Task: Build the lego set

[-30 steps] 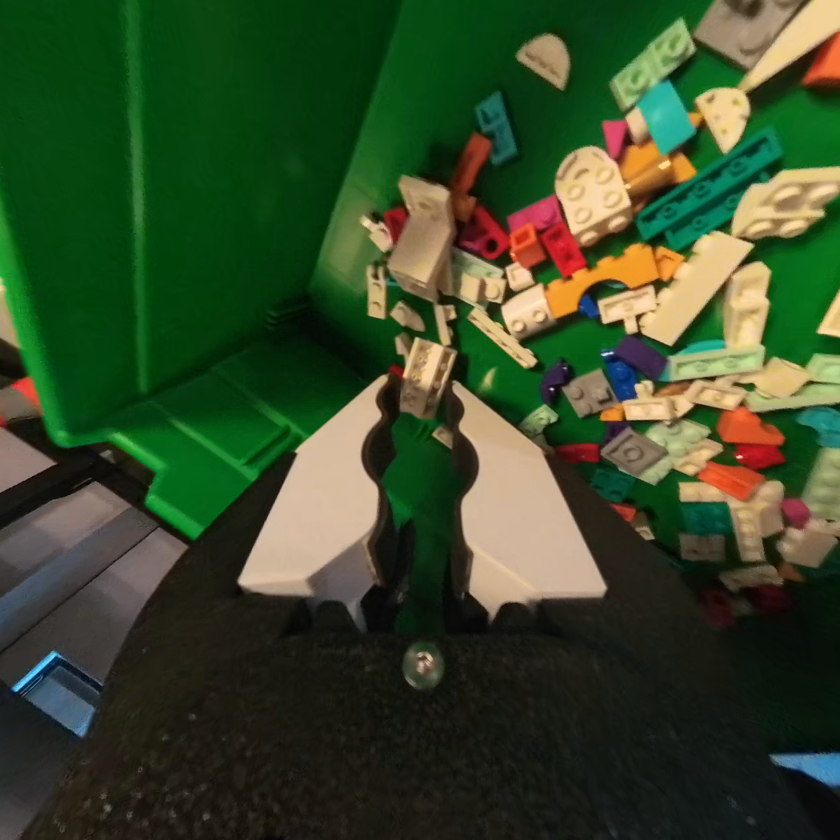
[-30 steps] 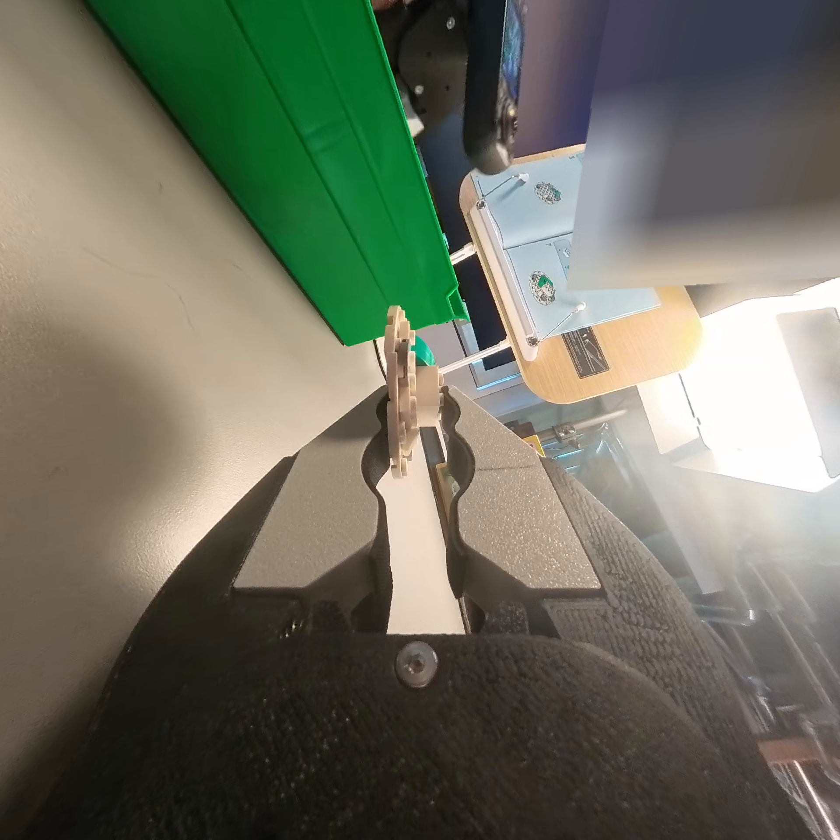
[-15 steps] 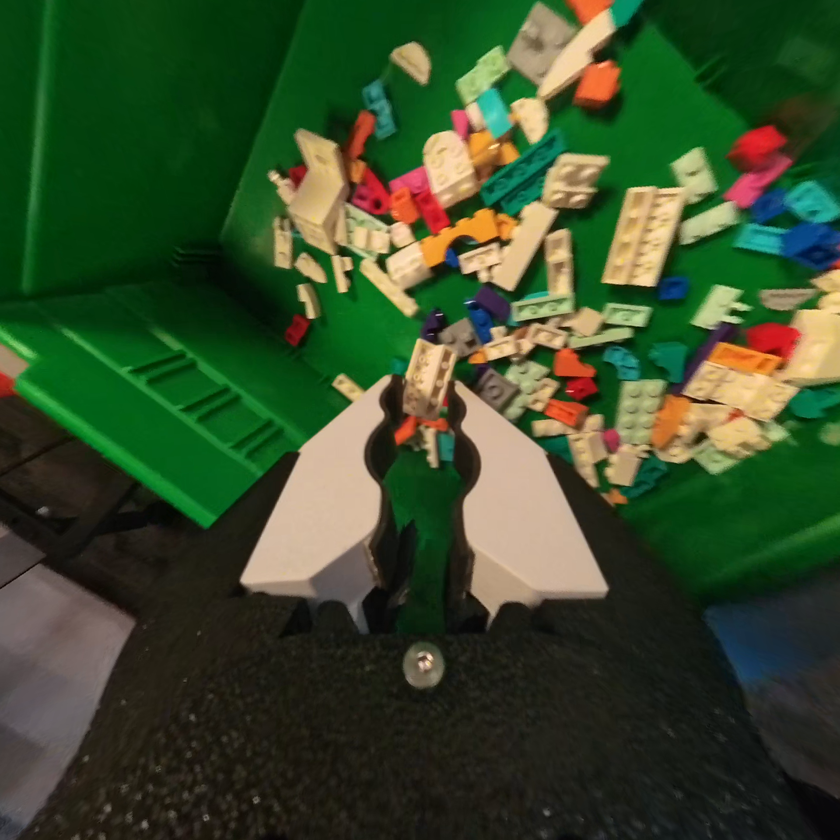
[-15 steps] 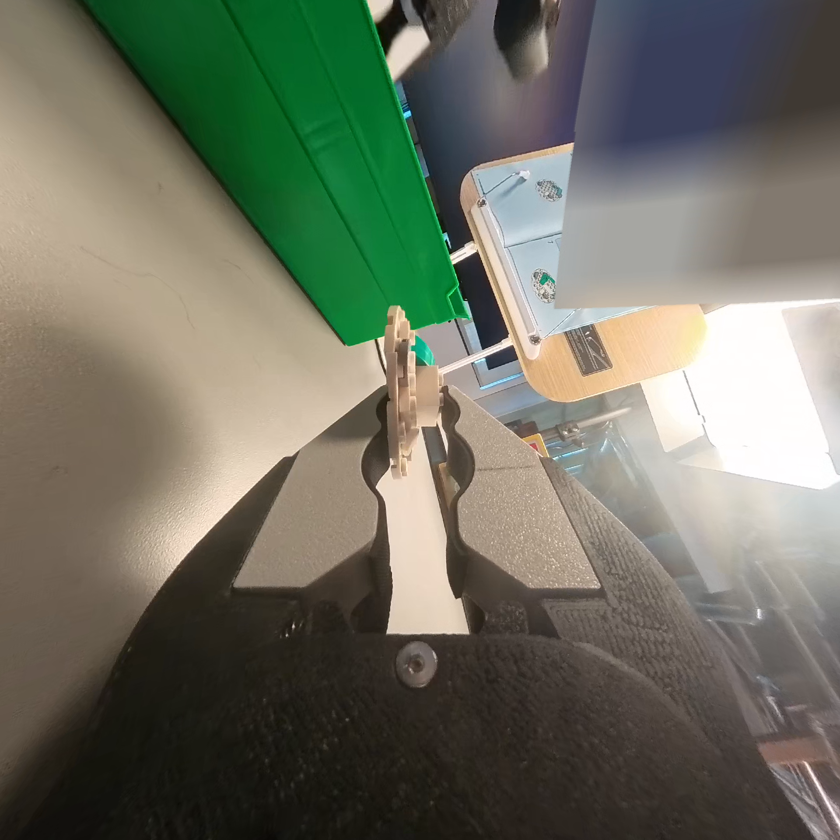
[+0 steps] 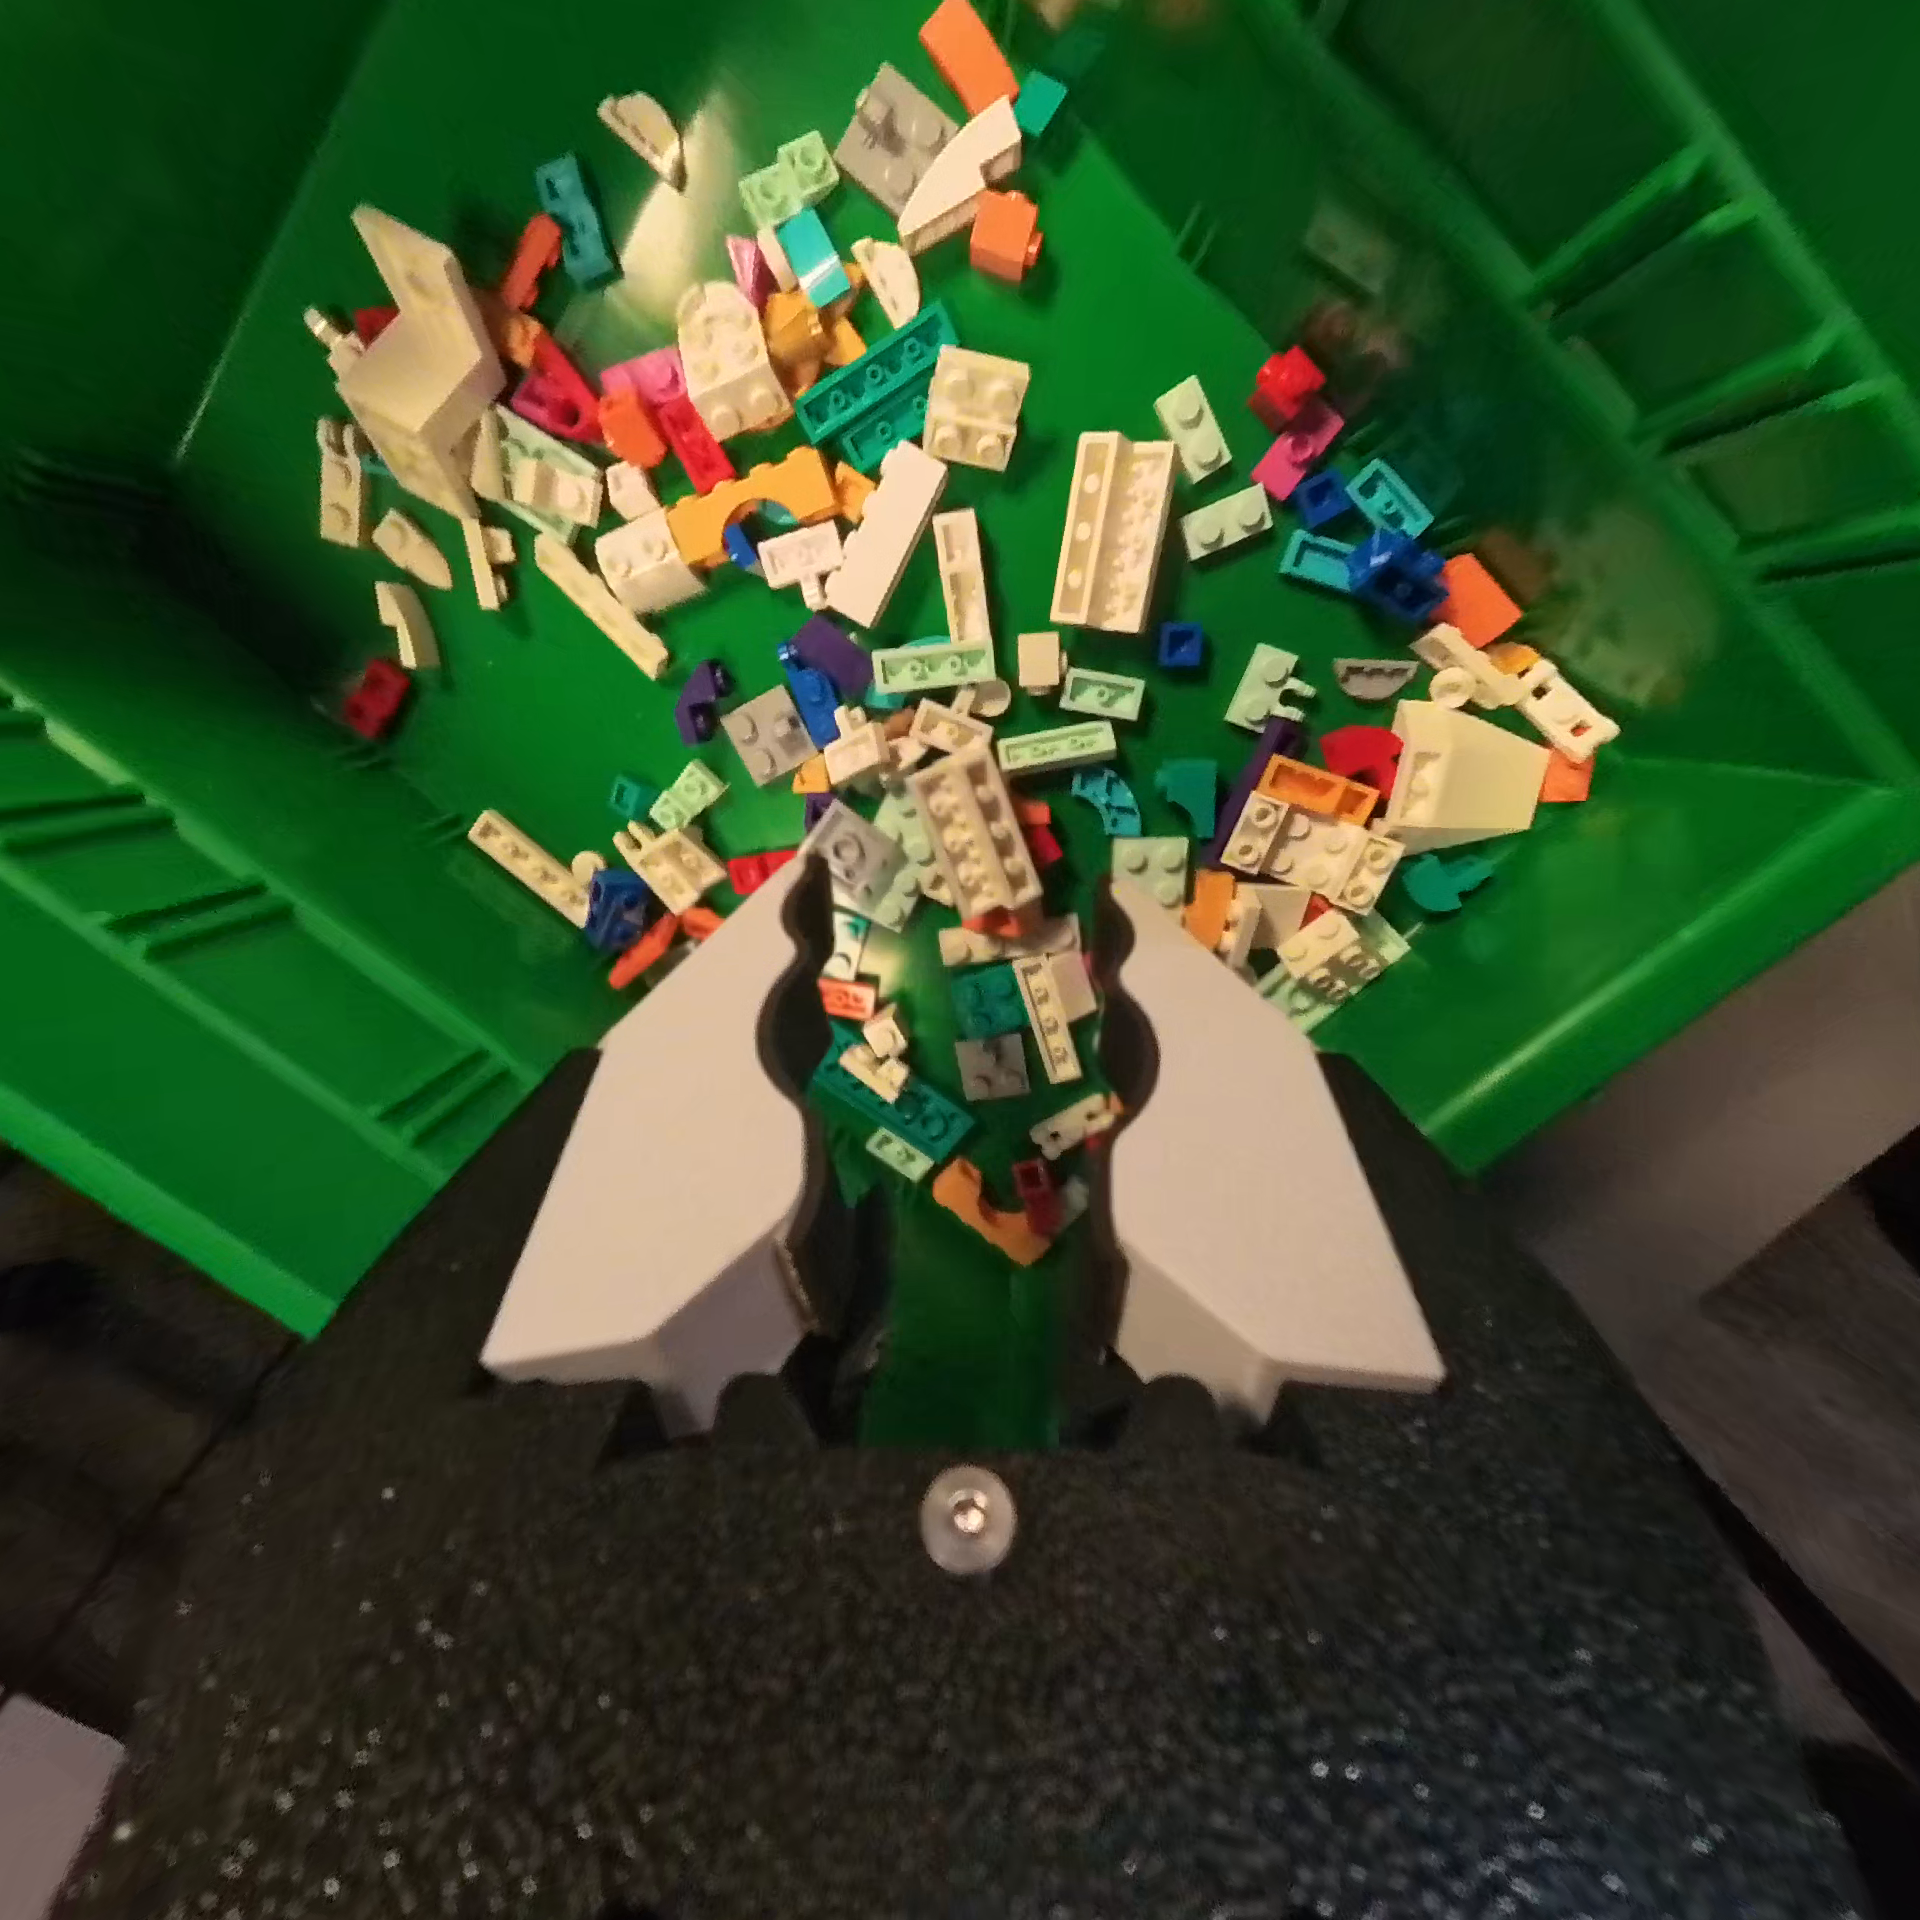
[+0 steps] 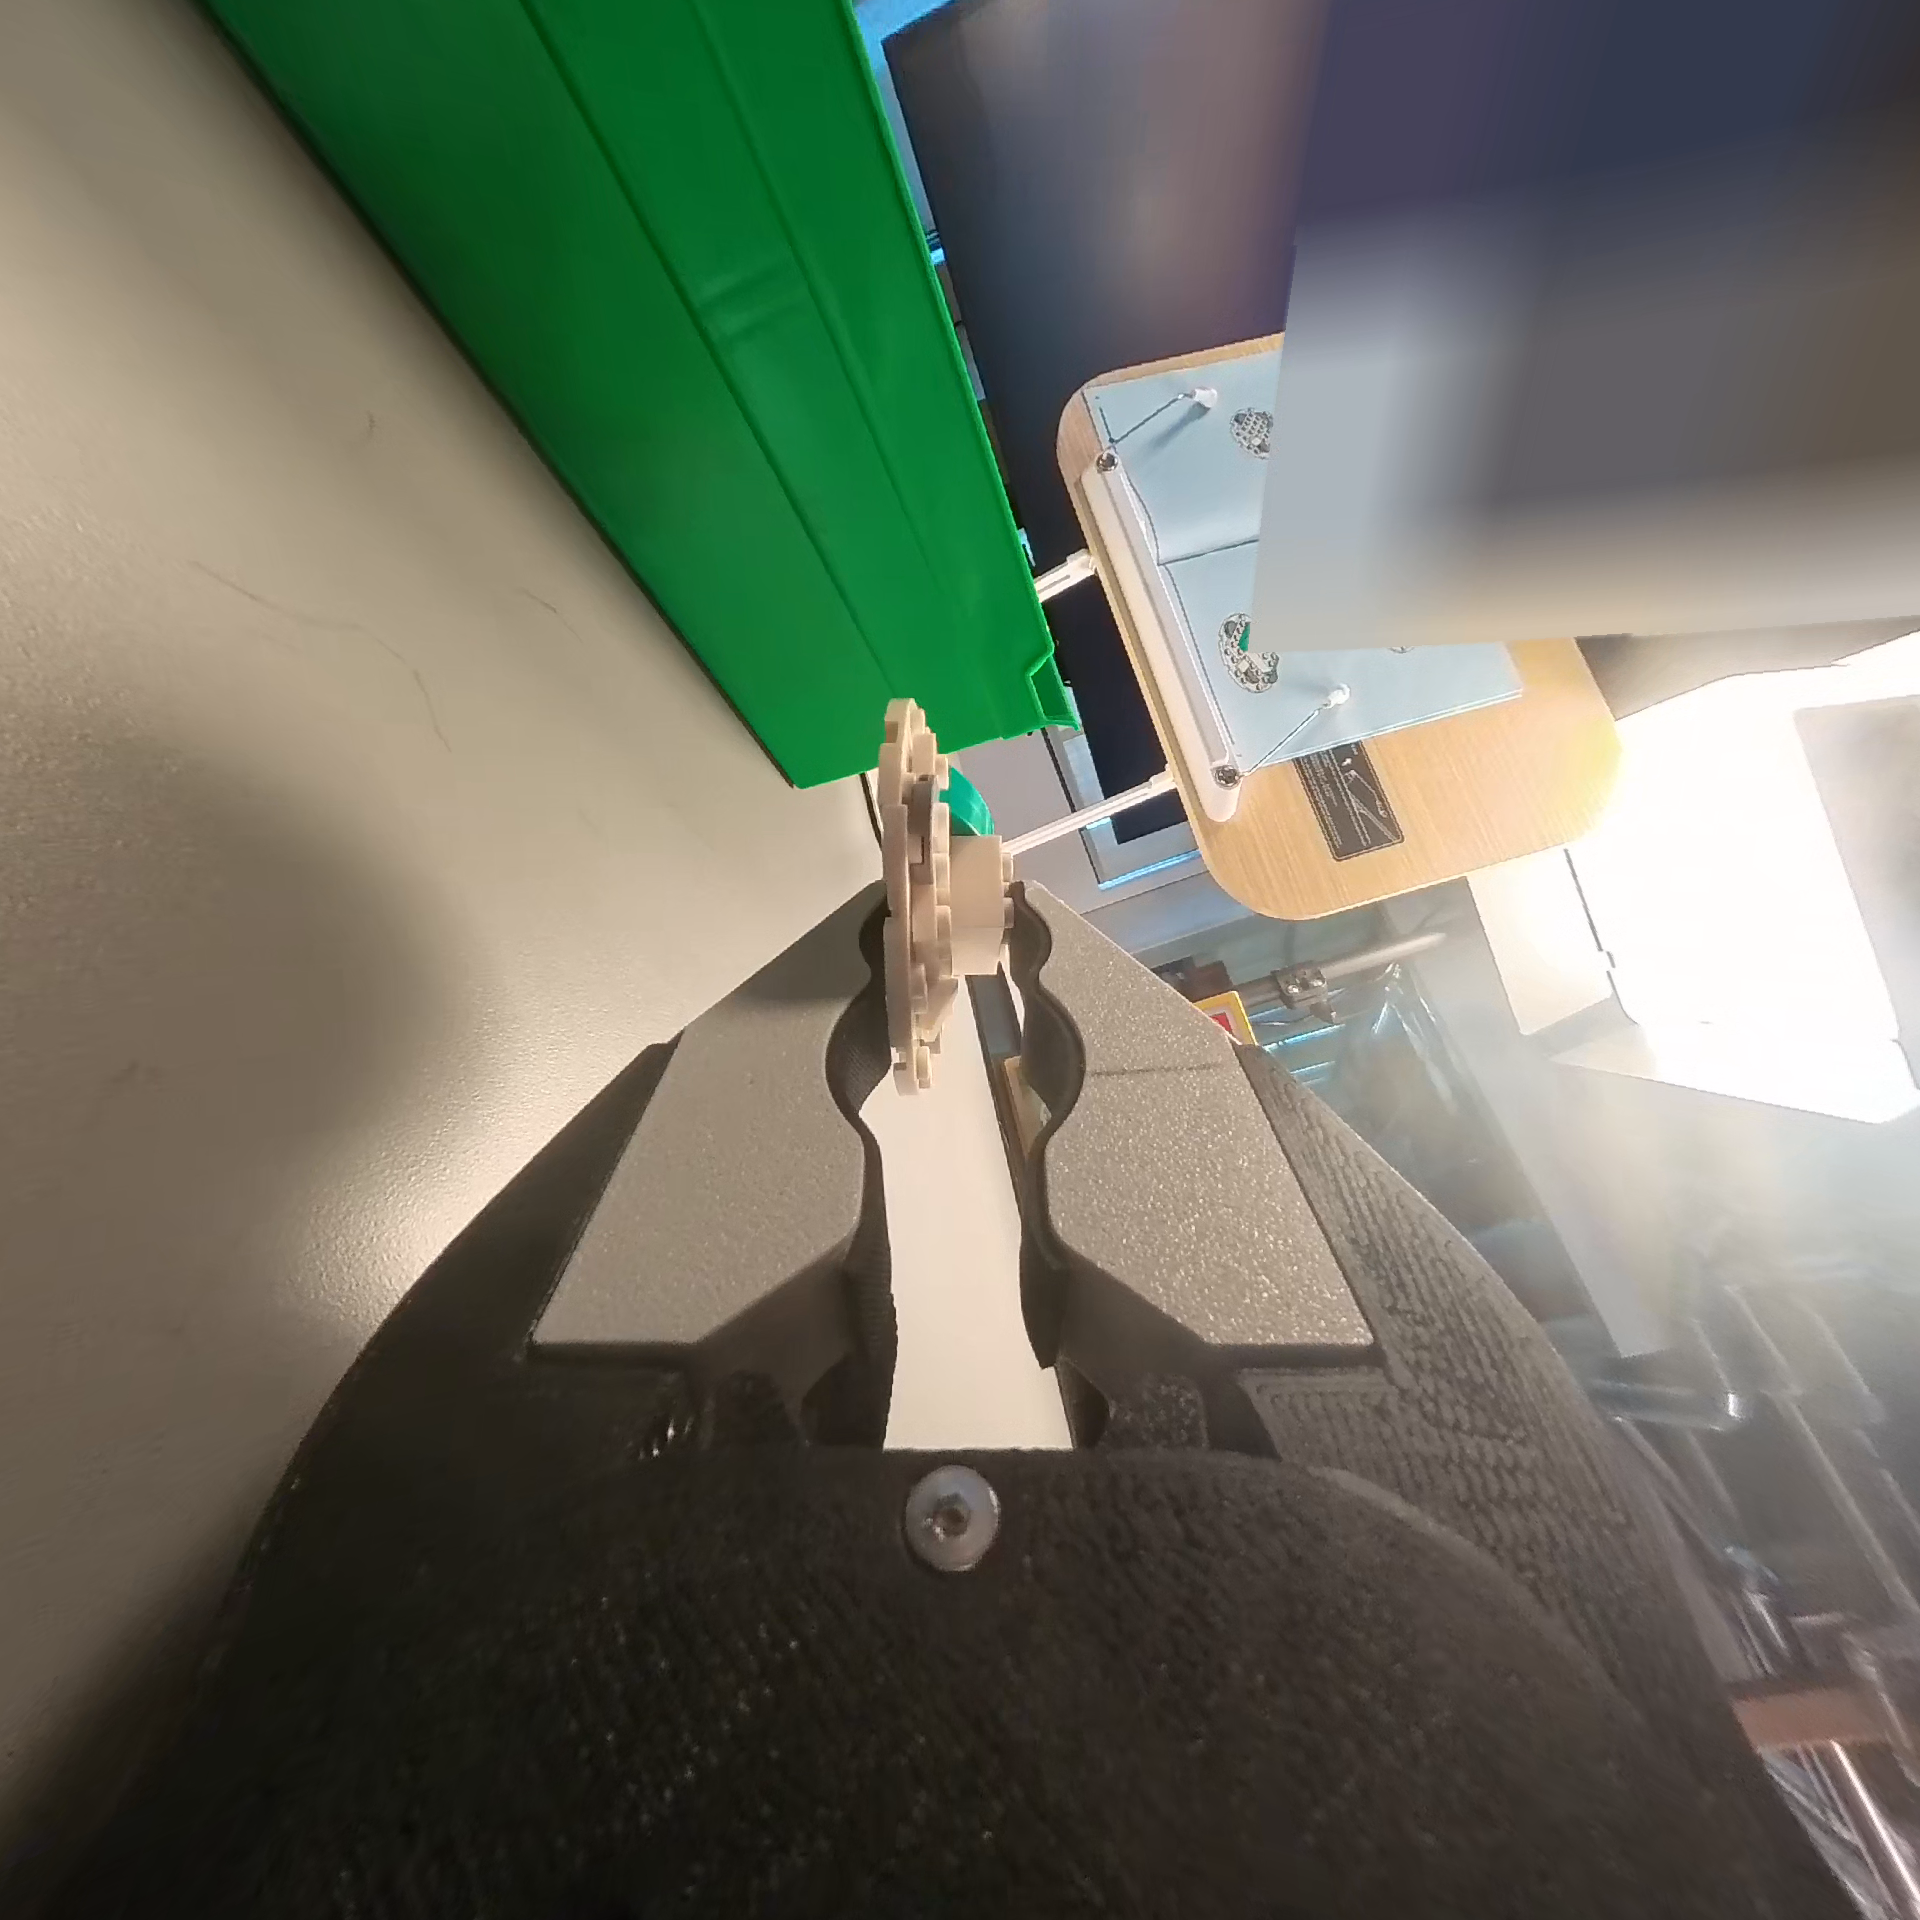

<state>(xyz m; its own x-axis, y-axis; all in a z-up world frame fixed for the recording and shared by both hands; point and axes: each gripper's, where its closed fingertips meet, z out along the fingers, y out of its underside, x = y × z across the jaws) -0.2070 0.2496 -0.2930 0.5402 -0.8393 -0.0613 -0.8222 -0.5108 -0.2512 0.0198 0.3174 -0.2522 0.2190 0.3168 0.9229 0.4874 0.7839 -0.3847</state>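
Observation:
My left gripper point(image 5: 966, 885) is open above the inside of a green bin point(image 5: 312, 1039) that holds several loose lego pieces of many colours. A cream studded brick point(image 5: 971, 831) sits free in the gap between the open tips, touching neither finger, over the pile. My right gripper point(image 6: 948, 920) is shut on a small tan lego assembly point(image 6: 916, 904) of round studded plates and a small block, held edge-on beside the outer wall of the green bin point(image 6: 727, 364), above a pale table point(image 6: 260, 520).
A tall cream sloped piece point(image 5: 421, 353) stands at the bin's far left, another cream slope point(image 5: 1465, 774) at the right. Bin walls rise on all sides. In the right wrist view a wooden board point(image 6: 1434, 831) carries a light blue booklet point(image 6: 1195, 540).
My left gripper swung over the middle of the pile, then opened and let go of the cream brick it was holding. My right gripper and its tan assembly have barely moved.

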